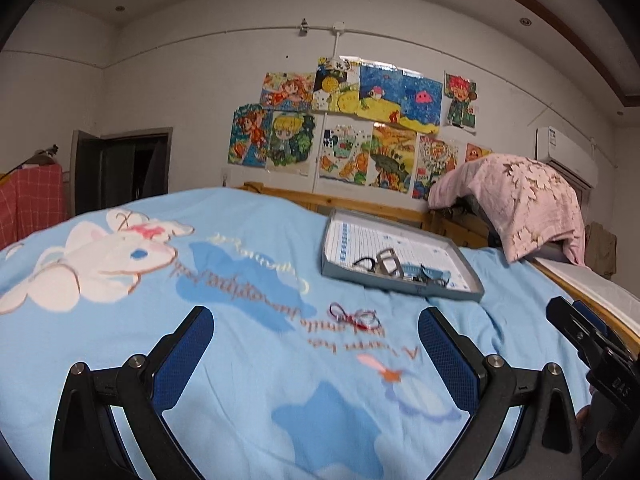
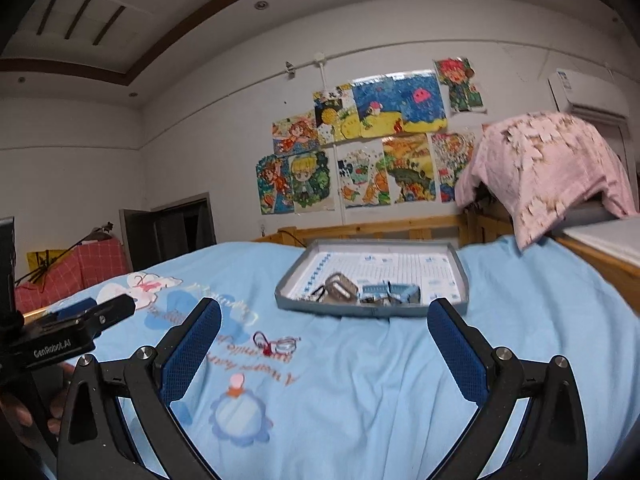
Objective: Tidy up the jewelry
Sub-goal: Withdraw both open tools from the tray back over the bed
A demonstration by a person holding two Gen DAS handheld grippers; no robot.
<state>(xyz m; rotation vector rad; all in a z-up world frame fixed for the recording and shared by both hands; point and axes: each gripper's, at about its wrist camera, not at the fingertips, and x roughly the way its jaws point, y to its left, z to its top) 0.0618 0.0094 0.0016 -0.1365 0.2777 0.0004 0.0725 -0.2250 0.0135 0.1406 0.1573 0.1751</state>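
A red string bracelet with a silver ring (image 1: 356, 317) lies on the light blue bedsheet (image 1: 248, 360); it also shows in the right wrist view (image 2: 274, 343). Behind it sits a shallow grey box lid (image 1: 400, 286) that holds several pieces: a metal buckle (image 1: 389, 262), a dark loop and blue items. The lid (image 2: 372, 311) also shows in the right wrist view. My left gripper (image 1: 316, 348) is open and empty, just short of the bracelet. My right gripper (image 2: 324, 344) is open and empty, with the bracelet near its left finger.
A pink blanket (image 1: 520, 200) hangs over a wooden frame (image 1: 400, 210) at the back right. Children's drawings (image 1: 352, 128) cover the wall. A wooden edge (image 2: 600, 264) borders the bed on the right. A dark doorway (image 1: 124, 168) is at the far left.
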